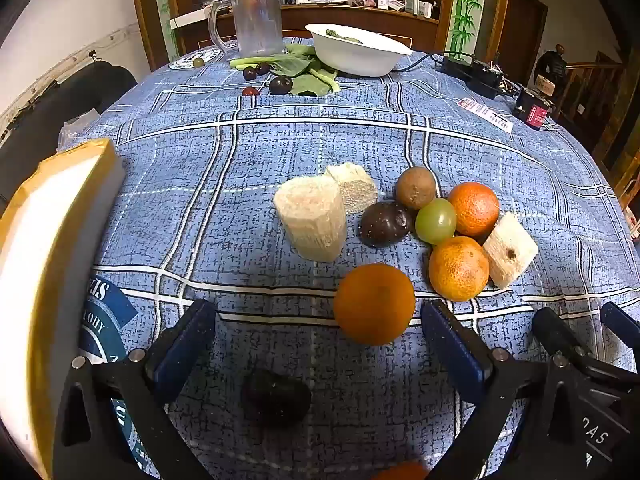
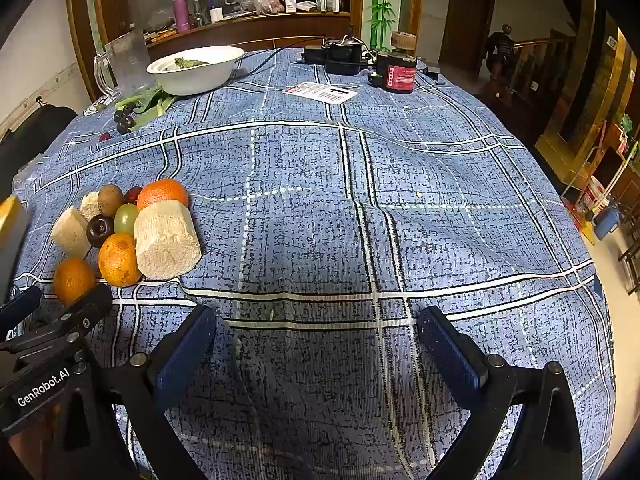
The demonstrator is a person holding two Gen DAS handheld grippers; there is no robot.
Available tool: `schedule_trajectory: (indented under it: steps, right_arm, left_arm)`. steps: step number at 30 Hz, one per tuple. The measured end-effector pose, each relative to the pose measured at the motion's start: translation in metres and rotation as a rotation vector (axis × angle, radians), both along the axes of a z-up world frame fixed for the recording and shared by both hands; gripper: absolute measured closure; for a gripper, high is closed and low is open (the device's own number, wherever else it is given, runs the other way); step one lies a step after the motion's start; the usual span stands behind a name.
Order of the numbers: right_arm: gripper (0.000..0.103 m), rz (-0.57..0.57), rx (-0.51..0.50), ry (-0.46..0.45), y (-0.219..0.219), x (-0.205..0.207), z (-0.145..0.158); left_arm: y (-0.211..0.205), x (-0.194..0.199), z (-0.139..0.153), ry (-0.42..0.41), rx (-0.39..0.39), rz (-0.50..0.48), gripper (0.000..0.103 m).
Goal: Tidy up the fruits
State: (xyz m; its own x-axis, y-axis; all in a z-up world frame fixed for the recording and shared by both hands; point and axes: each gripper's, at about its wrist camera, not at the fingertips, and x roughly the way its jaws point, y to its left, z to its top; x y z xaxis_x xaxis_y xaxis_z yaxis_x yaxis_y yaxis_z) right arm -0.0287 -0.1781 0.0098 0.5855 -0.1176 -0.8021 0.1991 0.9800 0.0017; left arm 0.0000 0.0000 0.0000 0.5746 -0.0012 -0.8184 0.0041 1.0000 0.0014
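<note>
Hovering above a blue checked tablecloth point(image 1: 280, 152), the left gripper point(image 1: 318, 332) stands with its jaws spread wide and nothing between the pads, tilted down toward a cluster of fruit. Nearest its fingers lies an orange point(image 1: 374, 304), with a dark plum point(image 1: 276, 396) on the cloth between the jaws, lower in the frame. Beyond sit two mandarins point(image 1: 458, 268), a green grape point(image 1: 435, 221), a brown kiwi point(image 1: 416, 187) and a dark passion fruit point(image 1: 384, 224), flanked by pale chunks of sugarcane point(image 1: 312, 222) (three pieces in all). The right gripper point(image 2: 316, 340), equally wide and empty, points at bare cloth to the right of the pile. A white bowl point(image 1: 360, 56) and a clear jug point(image 1: 256, 20) stand at the far edge.
</note>
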Motion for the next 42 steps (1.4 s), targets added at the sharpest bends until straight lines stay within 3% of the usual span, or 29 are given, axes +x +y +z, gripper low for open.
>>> schedule_trajectory:
  steps: [31,42]
  right_arm:
    - [0.001,0.0,0.001,0.001,0.0009,-0.0007,0.0]
    - [0.001,-0.006,0.01,0.04,-0.0008,0.0028,0.0003]
  left_arm:
    - [-0.0004,0.0001,-0.0003,-0.001,0.002,-0.001,0.0]
    - [0.0028,0.0054,0.0007,0.054,-0.003,-0.083,0.0]
